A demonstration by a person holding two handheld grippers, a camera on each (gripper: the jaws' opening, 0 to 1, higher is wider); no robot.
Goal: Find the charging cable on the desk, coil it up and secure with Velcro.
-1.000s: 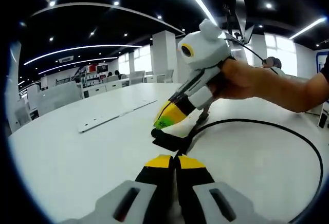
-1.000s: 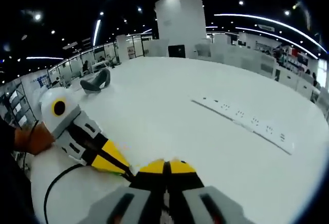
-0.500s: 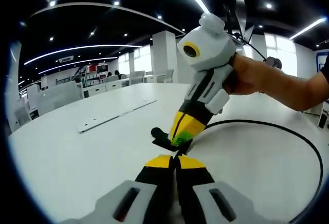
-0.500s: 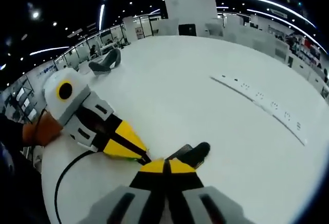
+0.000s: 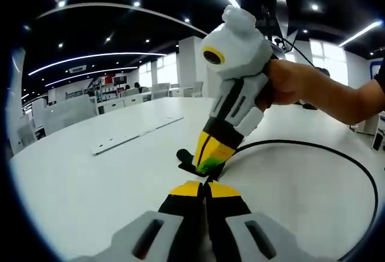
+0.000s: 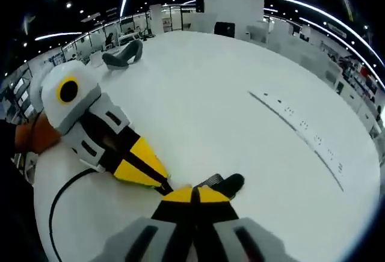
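a: start at the tools. how do they stand?

b: in the left gripper view the left gripper (image 5: 206, 188) has its yellow-tipped jaws pressed together at the bottom, and the black end of the charging cable (image 5: 313, 149) seems to sit right at the tips. whether it is actually pinched there i cannot tell.

a: and the other one?

b: the right gripper (image 5: 207, 161) comes in from the upper right, held by a hand (image 5: 287, 83), pointing down at the table (image 5: 90, 184). its yellow jaws look closed, tips at the small black piece (image 5: 186, 156) on the cable's end, just ahead of the left gripper's tips. in the right gripper view its own jaws (image 6: 192, 195) are also together, with that black end (image 6: 227, 185) touching them on the right.

a: where does the cable go from there?

b: it leaves the meeting point of the two tips, sweeps right in a wide arc across the white table and curves back toward the lower right edge. in the right gripper view a stretch of it (image 6: 60, 199) loops on the table under the left gripper (image 6: 157, 181), which enters from the left.

a: anything else around?

b: a long white power strip (image 6: 301, 134) lies flat on the table, well apart from the cable. a grey object (image 6: 123, 56) rests at the far side. beyond that are office desks and ceiling lights.
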